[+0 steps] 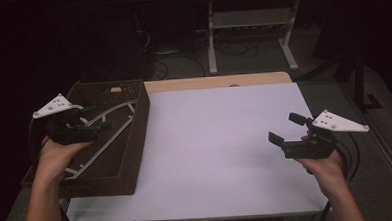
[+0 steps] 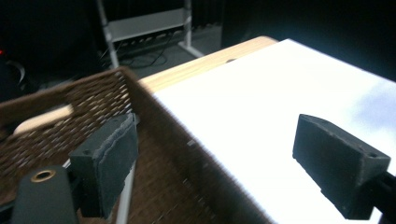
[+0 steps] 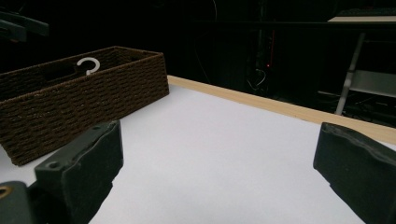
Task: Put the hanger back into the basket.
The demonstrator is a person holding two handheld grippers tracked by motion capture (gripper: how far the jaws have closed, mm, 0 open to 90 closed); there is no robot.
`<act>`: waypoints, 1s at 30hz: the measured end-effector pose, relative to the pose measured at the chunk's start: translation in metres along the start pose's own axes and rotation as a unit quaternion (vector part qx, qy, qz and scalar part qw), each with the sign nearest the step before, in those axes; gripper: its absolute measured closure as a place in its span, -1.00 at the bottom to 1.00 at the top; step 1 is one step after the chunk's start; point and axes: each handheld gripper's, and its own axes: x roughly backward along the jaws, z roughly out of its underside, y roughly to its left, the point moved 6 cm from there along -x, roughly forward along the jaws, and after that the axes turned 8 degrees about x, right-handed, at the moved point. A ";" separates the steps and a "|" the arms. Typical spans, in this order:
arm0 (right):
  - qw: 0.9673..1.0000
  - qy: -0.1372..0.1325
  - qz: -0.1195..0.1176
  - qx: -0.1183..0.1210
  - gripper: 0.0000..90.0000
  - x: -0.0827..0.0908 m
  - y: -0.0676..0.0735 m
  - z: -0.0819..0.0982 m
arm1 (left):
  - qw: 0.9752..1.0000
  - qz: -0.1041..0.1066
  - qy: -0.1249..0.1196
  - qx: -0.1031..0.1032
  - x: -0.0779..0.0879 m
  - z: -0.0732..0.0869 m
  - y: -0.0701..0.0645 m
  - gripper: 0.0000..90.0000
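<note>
Over the left end of the white table top, your left gripper hangs above the dark brown woven basket, with its jaws spread wide and nothing between them; in the left gripper view one black pad sits over the basket's inside and the other over the bare white surface, so the basket's near wall runs up between the two without touching either. Inside that rectangular wicker basket lies a white plastic clothes hanger (its thin bars show as pale lines crossing the brown floor, partly hidden under your hand), and it lies free, released, with neither pad on it. From the right gripper view the hanger's curved white hook peeks above the basket rim at the far end. Your right gripper is held well apart from the basket, over the right side of the table, and its jaws also stand open and empty, pointing across the white surface toward the basket. Along the table's far edge a strip of light wood shows, and beyond it a pale metal shelf frame stands on the dark floor.
</note>
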 end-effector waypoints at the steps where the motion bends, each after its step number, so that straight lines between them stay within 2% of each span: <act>1: 1.000 0.000 0.000 -0.001 -0.98 0.000 0.000 0.000 | 1.000 0.005 -0.004 -0.003 -0.002 -0.001 -0.005 -0.70; 3: 1.000 -0.001 -0.001 0.001 -0.98 -0.001 0.001 0.000 | 1.000 0.018 -0.017 -0.011 -0.008 -0.001 -0.018 -0.72; 4: 1.000 -0.001 -0.001 0.001 -0.98 -0.001 0.001 0.000 | 1.000 0.018 -0.017 -0.011 -0.008 -0.001 -0.018 -0.73; 9: 1.000 -0.003 -0.005 0.001 -0.98 -0.002 0.002 -0.001 | 0.998 0.038 -0.036 -0.019 -0.016 0.000 -0.038 -0.76; 12: 1.000 -0.003 -0.006 0.001 -0.98 -0.001 0.003 -0.001 | 0.997 0.053 -0.052 -0.022 -0.021 0.003 -0.050 -0.76; 14: 1.000 -0.004 -0.006 0.003 -0.98 -0.001 0.002 -0.002 | 0.996 0.068 -0.053 -0.024 -0.027 0.007 -0.059 -0.77; 19: 1.000 -0.005 -0.007 0.003 -0.98 -0.001 0.003 -0.002 | 0.995 0.078 -0.052 -0.027 -0.034 0.016 -0.068 -0.79; 25: 1.000 -0.008 -0.010 0.002 -0.98 -0.001 0.003 -0.003 | 0.994 0.088 -0.052 -0.024 -0.038 0.025 -0.071 -0.82; 30: 1.000 -0.022 -0.014 0.003 -0.98 0.001 0.005 -0.011 | 0.994 0.088 -0.054 -0.025 -0.038 0.029 -0.071 -0.86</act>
